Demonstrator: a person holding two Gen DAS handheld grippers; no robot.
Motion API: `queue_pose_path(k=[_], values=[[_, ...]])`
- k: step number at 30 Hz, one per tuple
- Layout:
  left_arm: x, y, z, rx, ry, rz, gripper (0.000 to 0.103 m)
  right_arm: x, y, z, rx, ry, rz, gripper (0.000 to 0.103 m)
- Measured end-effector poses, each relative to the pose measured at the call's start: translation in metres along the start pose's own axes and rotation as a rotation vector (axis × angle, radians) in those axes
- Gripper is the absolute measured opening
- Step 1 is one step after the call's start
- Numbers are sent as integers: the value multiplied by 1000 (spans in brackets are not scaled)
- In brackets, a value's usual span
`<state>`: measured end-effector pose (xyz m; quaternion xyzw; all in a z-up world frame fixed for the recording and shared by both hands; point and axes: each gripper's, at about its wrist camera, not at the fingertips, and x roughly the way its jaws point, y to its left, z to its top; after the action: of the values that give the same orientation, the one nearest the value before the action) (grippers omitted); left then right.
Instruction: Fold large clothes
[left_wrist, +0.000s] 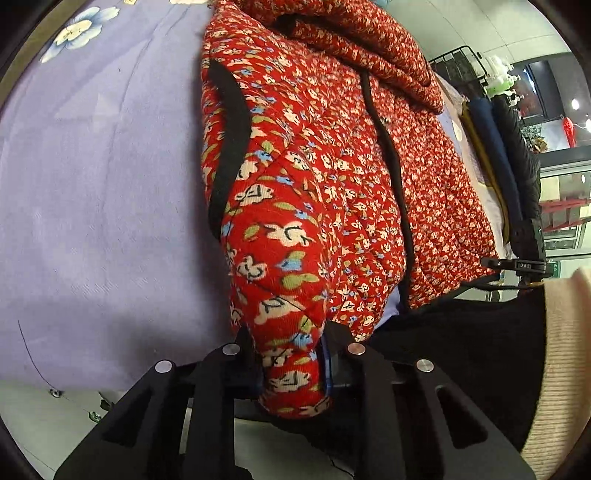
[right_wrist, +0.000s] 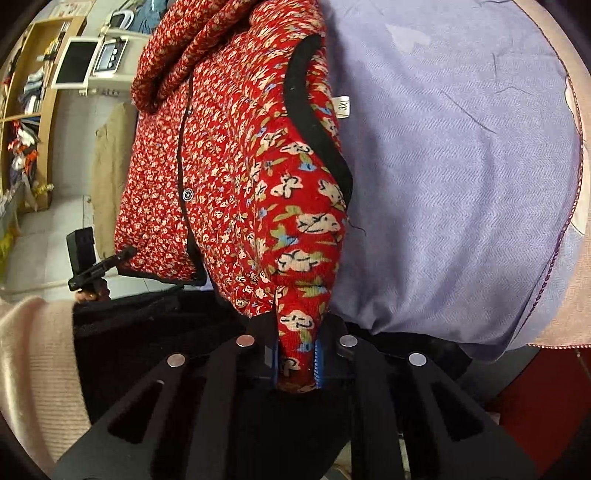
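Left gripper (left_wrist: 291, 354) clamped on a bunched corner of the red floral vest (left_wrist: 314, 177). Right gripper (right_wrist: 297, 347) clamped on another corner of the vest (right_wrist: 229, 166). Fabric pinched between both sets of pads. Vest lies on the lilac sheet (left_wrist: 92, 192), with black trim (left_wrist: 227, 147) along its armholes. Size tag (right_wrist: 343, 107) at the right-hand armhole.

A red quilted floral vest (left_wrist: 332, 177) with black binding along its armholes and front opening lies spread over the lilac sheet (left_wrist: 103, 184), its far part folded back on itself. Two near corners are lifted off the sheet (a 3XL tag (right_wrist: 343, 106) shows at one armhole).
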<state>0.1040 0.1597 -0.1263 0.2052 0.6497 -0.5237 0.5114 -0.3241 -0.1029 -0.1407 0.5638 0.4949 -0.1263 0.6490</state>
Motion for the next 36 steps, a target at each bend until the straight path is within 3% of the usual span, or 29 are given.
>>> queue_pose_path(k=[7, 12, 19, 23, 26, 31, 36], values=[[15, 9, 29, -58, 7, 80, 20, 7, 19, 31, -11, 16, -31, 13], [-14, -6, 49, -66, -64, 52, 21, -17, 31, 43, 6, -39, 87, 13], [-60, -33, 87, -24, -184, 24, 21, -55, 88, 94, -102, -162, 212, 13], [-85, -45, 129, -1, -243, 19, 21, -78, 115, 136, -145, -241, 256, 13], [-100, -44, 162, -31, -299, -8, 21, -99, 121, 170, -153, -304, 241, 13], [-126, -33, 224, -53, -393, 54, 21, -128, 120, 234, -75, -408, 219, 13], [-131, -19, 290, -140, -422, 93, 20, -151, 106, 288, 35, -480, 203, 13]])
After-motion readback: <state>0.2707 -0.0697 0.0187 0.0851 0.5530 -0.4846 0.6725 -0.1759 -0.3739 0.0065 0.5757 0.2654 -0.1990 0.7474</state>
